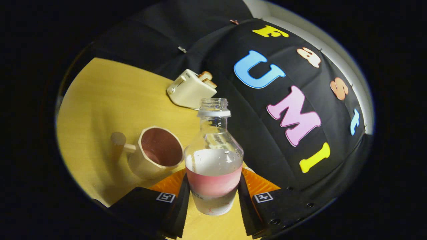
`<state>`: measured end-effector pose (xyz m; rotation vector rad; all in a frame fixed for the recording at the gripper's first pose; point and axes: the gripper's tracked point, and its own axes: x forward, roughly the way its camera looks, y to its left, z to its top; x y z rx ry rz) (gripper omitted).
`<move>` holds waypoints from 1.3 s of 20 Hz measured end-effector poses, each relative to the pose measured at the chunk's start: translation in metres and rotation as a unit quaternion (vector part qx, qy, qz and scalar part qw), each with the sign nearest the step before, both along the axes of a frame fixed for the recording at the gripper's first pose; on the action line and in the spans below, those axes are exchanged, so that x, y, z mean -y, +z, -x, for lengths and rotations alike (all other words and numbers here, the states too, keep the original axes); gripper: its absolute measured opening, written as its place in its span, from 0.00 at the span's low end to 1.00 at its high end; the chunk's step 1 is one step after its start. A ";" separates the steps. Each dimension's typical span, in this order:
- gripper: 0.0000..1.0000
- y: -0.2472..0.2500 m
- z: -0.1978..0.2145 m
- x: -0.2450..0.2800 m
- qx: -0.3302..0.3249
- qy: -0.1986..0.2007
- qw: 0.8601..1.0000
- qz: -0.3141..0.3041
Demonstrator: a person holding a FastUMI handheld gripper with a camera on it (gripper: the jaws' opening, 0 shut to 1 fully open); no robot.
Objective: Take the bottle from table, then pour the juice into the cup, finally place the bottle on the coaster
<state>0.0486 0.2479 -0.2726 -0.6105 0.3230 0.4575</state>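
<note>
- My gripper (213, 195) is closed on the bottle (213, 160), 1 finger pressing each side of its lower body, low in the frame's center.
- The bottle is uncapped, upright in view, with pale liquid inside.
- The cup (156, 153) sits just left of it on the tabletop (106, 100).
- A toaster (190, 89) lies beyond, upper center.

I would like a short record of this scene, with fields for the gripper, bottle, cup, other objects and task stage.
gripper: gripper shut on the bottle, one finger on each side of it
bottle: bottle uncapped, part full, tilted with the view
cup: cup just beside the bottle, handle pointing away from it
other objects: toaster with toast, beyond the bottle on the table
task stage: bottle gripped; pouring not yet visible
</note>
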 end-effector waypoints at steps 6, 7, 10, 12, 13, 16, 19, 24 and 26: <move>0.70 0.011 0.012 -0.003 -0.029 -0.014 0.989 -0.146; 0.70 0.013 0.013 -0.006 -0.035 -0.016 0.985 -0.170; 0.72 0.024 0.012 -0.010 -0.046 -0.023 0.970 -0.238; 0.72 0.035 0.002 -0.003 -0.037 -0.032 0.964 -0.262; 0.72 0.041 -0.004 0.002 -0.030 -0.036 0.961 -0.272; 0.73 0.053 -0.024 0.014 -0.020 -0.049 0.949 -0.311; 0.73 0.059 -0.052 0.031 -0.014 -0.071 0.937 -0.341; 0.73 0.034 -0.095 0.047 -0.013 -0.100 0.931 -0.352; 0.74 0.016 -0.108 0.049 -0.019 -0.106 0.929 -0.353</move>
